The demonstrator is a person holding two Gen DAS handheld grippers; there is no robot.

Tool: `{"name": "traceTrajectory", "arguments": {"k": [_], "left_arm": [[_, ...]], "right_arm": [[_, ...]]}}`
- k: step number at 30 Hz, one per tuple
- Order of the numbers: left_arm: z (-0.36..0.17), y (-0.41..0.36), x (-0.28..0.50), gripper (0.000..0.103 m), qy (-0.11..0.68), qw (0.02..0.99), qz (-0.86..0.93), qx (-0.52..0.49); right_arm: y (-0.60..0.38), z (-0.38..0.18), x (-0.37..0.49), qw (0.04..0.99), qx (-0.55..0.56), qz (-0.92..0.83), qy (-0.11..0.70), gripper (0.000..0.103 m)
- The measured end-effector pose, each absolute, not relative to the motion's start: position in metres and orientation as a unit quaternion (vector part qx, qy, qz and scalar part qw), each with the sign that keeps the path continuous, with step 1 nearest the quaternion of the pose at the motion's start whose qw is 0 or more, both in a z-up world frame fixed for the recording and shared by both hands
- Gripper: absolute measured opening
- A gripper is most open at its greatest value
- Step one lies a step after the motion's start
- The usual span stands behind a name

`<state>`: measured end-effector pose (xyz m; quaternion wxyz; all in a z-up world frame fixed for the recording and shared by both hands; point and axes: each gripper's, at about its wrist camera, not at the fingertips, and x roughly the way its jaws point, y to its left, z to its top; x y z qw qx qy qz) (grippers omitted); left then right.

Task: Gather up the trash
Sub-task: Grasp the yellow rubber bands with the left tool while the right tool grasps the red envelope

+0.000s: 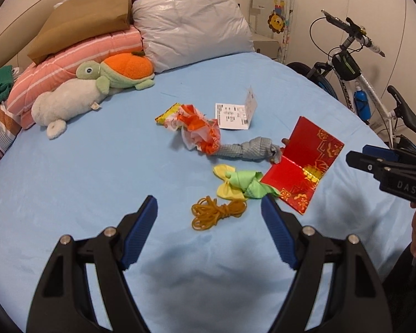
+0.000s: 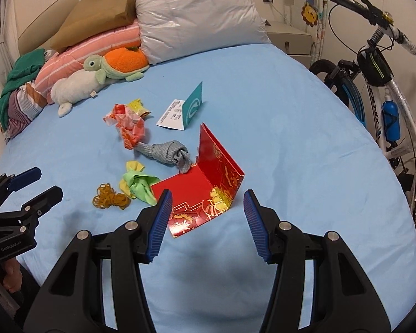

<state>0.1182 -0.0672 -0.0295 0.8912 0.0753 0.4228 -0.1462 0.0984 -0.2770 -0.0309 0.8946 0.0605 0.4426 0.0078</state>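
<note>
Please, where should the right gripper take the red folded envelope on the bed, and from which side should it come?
Probably the raised flap of the red envelope. It stands up from the blue sheet along the fold, so the open right gripper could come from above and close on its free top edge; the other half lies flat and offers little to pinch.

A bed (image 1: pixel 69 172) in a light blue sheet is carrying a red envelope (image 1: pixel 305 161), rubber bands (image 1: pixel 216 213), a knotted grey cloth (image 1: pixel 246 149), a yellow-green cloth (image 1: pixel 241 184), crumpled orange wrappers (image 1: pixel 197 127), a folded card (image 1: pixel 235 113), plush toys (image 1: pixel 77 97) and pillows (image 1: pixel 194 27).
</note>
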Motion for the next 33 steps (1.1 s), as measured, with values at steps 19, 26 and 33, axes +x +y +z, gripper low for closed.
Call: {"name": "traceTrajectory", "arguments": {"k": [19,26,33], "left_arm": [[-0.112,-0.082,0.156,0.076,0.484,0.851,-0.162,0.128],[-0.125,-0.089,0.160,0.061,0.490,0.843,-0.178,0.133],[-0.123,-0.094,0.156,0.023,0.487,0.840,-0.207,0.122]], "right_arm": [[-0.277,-0.078,0.149,0.876,0.060,0.021,0.478,0.046],[-0.272,-0.087,0.152,0.866,0.051,0.038,0.497,0.018],[-0.270,-0.084,0.150,0.864,0.046,0.046,0.499,0.005]]}}
